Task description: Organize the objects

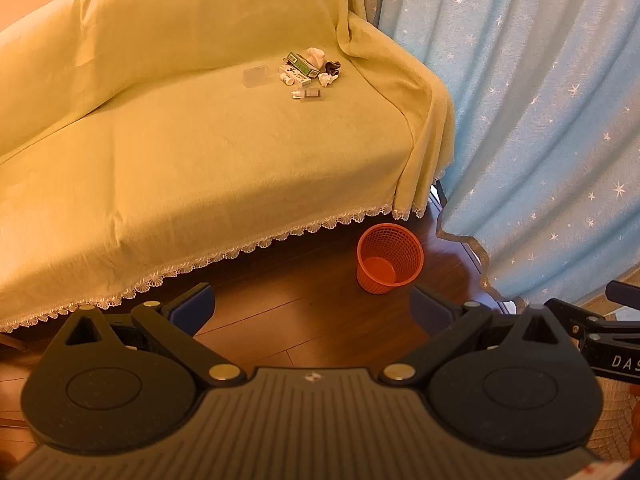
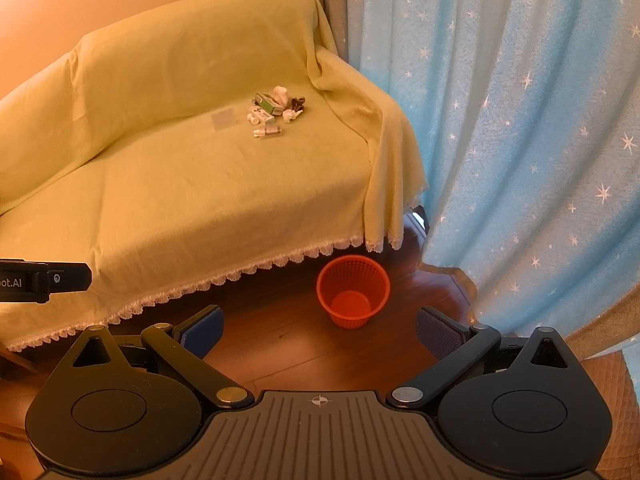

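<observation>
A small heap of clutter [image 1: 309, 70] [image 2: 276, 111] lies on the yellow-covered sofa seat near its right arm: a green box [image 1: 301, 63], white boxes and bottles, crumpled white paper [image 1: 316, 55], a dark scrap [image 1: 333, 66], and a flat clear case [image 1: 255, 76] [image 2: 224, 119] to its left. An orange mesh bin [image 1: 390, 258] [image 2: 353, 290] stands empty on the floor by the sofa's front right corner. My left gripper [image 1: 312, 312] and right gripper [image 2: 319, 334] both hover open over the floor, far from the heap, with nothing between their blue pads.
The sofa [image 1: 180, 152] [image 2: 168, 184] has a lace-edged cover hanging to the dark wood floor [image 1: 304, 320]. A blue star-print curtain [image 1: 540, 120] [image 2: 520, 140] hangs to the right. The other gripper's body shows at each view's edge.
</observation>
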`<action>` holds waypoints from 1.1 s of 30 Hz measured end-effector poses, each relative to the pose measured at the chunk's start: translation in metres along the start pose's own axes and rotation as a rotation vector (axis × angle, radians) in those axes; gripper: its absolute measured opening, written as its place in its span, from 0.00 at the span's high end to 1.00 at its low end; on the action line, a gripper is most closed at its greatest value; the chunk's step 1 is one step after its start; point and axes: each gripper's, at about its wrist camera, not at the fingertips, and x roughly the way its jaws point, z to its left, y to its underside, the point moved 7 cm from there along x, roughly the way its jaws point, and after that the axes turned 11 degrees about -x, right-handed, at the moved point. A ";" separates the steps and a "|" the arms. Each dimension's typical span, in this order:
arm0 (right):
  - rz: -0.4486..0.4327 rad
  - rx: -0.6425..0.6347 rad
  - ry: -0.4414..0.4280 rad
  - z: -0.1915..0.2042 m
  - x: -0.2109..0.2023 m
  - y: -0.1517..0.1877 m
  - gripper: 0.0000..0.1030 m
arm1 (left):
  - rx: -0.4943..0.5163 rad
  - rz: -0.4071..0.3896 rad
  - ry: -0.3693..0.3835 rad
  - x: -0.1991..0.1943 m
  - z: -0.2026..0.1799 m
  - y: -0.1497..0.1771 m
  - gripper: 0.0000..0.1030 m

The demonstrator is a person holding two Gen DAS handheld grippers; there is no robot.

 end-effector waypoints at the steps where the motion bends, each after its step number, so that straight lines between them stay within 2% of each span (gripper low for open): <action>1: 0.000 0.001 -0.001 -0.001 0.000 0.001 0.03 | 0.000 0.003 0.001 0.000 0.000 -0.005 0.01; 21: 0.018 0.005 -0.005 -0.002 0.005 -0.003 0.03 | -0.010 0.018 0.005 0.004 0.004 -0.004 0.01; 33: 0.048 -0.010 -0.008 0.005 0.022 -0.005 0.03 | -0.019 0.042 0.012 0.015 0.015 -0.009 0.01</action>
